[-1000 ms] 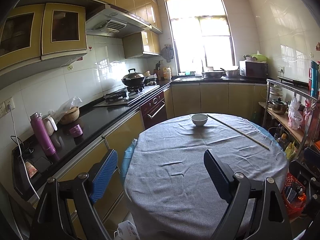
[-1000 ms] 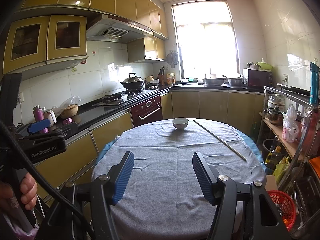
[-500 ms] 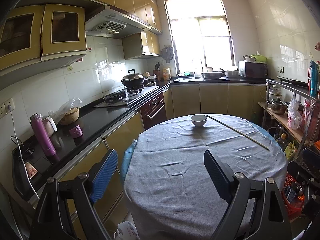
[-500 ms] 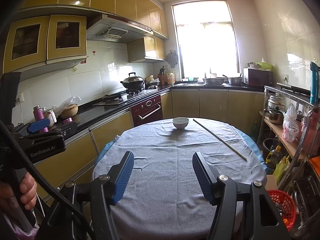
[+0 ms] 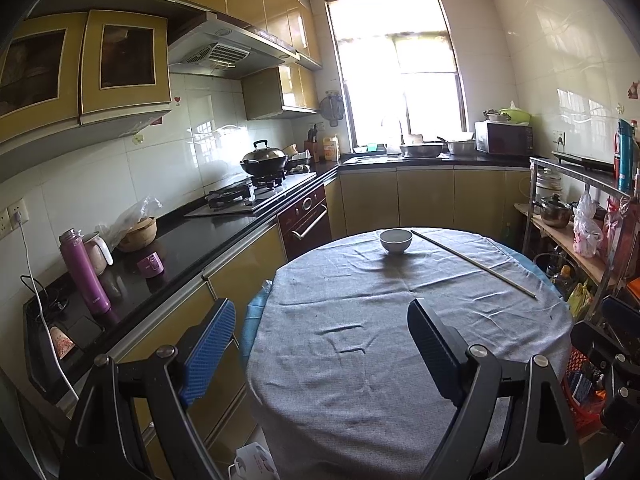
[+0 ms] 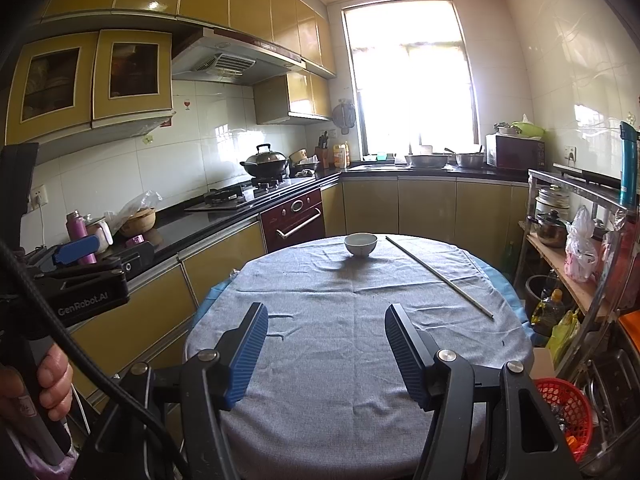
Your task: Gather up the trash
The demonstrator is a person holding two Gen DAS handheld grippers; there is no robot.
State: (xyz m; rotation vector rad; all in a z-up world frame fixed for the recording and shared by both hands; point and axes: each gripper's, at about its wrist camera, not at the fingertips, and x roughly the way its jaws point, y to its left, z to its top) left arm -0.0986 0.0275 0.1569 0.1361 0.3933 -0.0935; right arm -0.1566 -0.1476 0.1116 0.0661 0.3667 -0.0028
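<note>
Yellow kitchen cabinets and a black counter (image 5: 180, 240) line the room around a round desk (image 6: 360, 360) under grey cloth. On its far side stands a white bowl (image 6: 360, 244), with a long thin stick (image 6: 438, 274) lying beside it, apart. Left gripper (image 5: 320, 344) hovers over the near edge, fingers spread wide and empty. Right gripper (image 6: 326, 350) hovers likewise, fingers partly apart, holding nothing. No trash is recognisable on the cloth

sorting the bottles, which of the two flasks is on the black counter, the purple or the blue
The purple flask, upright on the black counter at left. The blue flask stands on the metal rack at right.
</note>
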